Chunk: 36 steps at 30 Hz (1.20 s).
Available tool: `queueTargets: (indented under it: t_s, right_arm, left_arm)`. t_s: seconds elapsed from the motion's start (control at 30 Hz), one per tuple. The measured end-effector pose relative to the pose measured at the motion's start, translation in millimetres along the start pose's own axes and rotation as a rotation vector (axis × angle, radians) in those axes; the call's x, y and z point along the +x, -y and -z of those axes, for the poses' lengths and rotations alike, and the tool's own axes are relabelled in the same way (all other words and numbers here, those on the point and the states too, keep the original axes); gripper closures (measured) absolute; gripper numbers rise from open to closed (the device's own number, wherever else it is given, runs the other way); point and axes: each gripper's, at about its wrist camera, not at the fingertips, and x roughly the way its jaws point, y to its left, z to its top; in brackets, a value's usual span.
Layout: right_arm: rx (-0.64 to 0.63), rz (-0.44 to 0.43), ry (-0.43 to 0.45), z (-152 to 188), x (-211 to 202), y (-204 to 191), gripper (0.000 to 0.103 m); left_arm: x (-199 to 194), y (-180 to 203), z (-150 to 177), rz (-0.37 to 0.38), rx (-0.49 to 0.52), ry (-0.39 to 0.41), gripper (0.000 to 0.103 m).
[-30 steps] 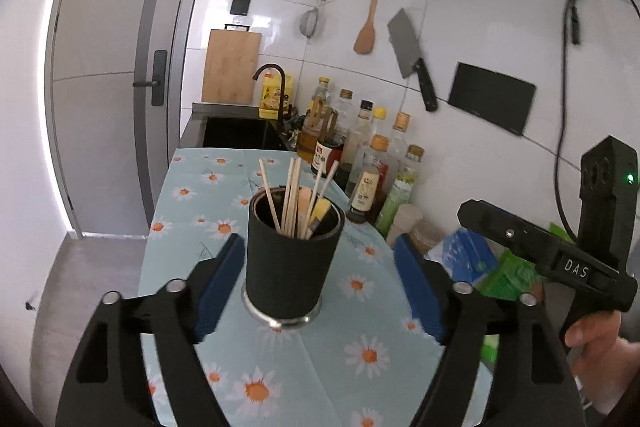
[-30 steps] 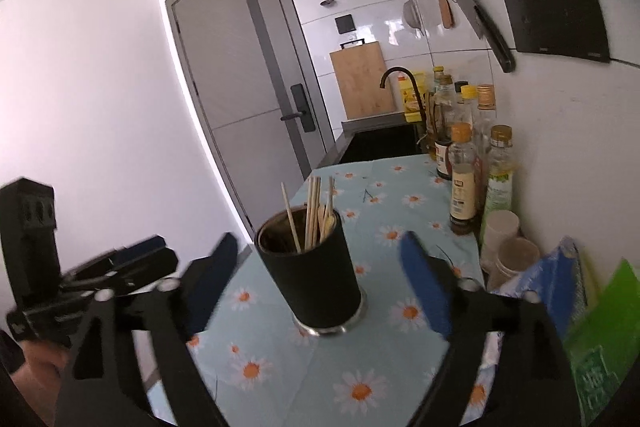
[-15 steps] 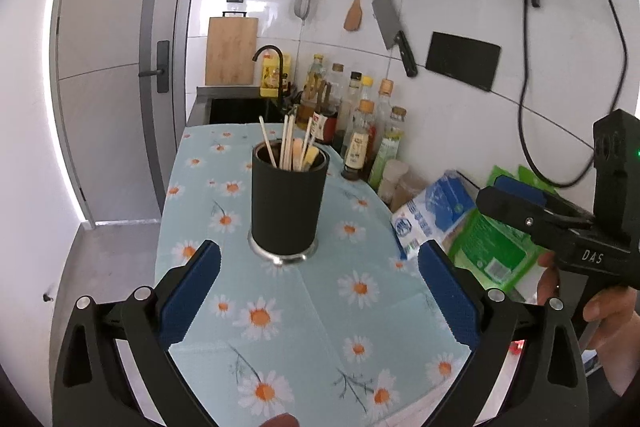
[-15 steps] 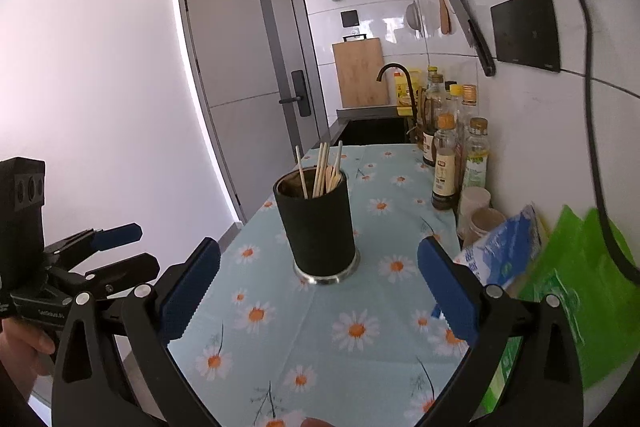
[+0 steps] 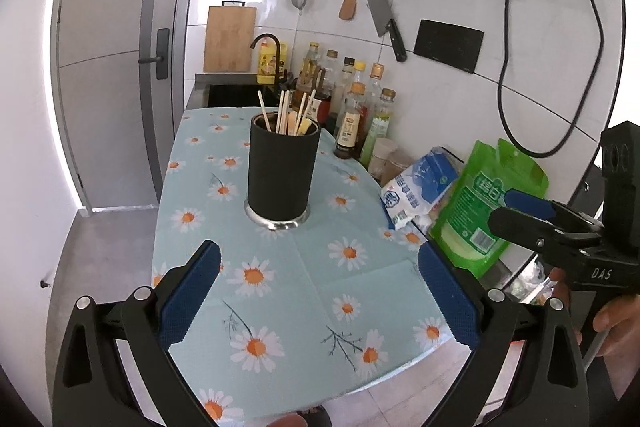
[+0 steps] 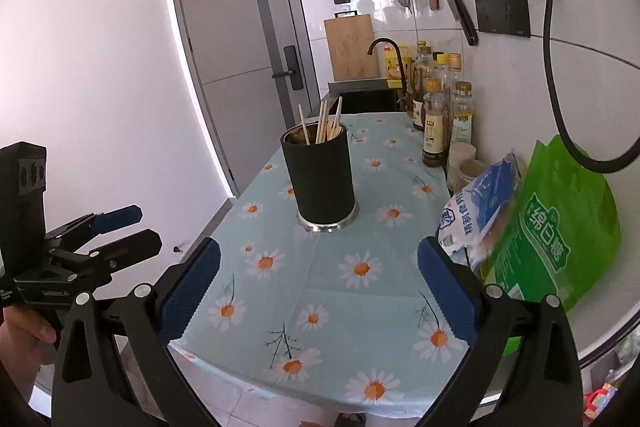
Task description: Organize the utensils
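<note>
A black utensil holder [image 5: 283, 174] with a steel base stands on the daisy tablecloth [image 5: 304, 267]. It holds several wooden chopsticks [image 5: 284, 115] and a wooden utensil. It also shows in the right wrist view [image 6: 323, 179]. My left gripper [image 5: 318, 291] is open and empty, well back from the holder near the front edge. My right gripper [image 6: 318, 291] is open and empty too, also back from the holder. Each gripper shows in the other's view, the right one [image 5: 532, 211] at the right and the left one [image 6: 124, 231] at the left.
Sauce bottles [image 5: 356, 107] line the tiled wall. A blue-white bag [image 5: 416, 191] and a green bag [image 5: 488, 203] lie at the right. Paper cups [image 5: 382, 155] stand by the bottles. A sink [image 5: 236, 95] is at the far end. A door [image 5: 116, 67] is on the left.
Both grippers have pulled back from around the utensil holder toward the front edge of the table. The holder stays in place.
</note>
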Motion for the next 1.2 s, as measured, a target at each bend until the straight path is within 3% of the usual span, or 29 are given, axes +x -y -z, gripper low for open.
queueTargets:
  t_s: [0.53, 1.2]
  right_arm:
    - [-0.002, 0.02, -0.051, 27, -1, -18, 0.005]
    - [-0.001, -0.01, -0.084, 34, 7, -25, 0.005]
  left_arm:
    - [-10, -2, 25, 0.051, 0.001, -0.034, 0.007]
    - [-13, 2, 34, 0.032, 0.016, -0.046, 0.007]
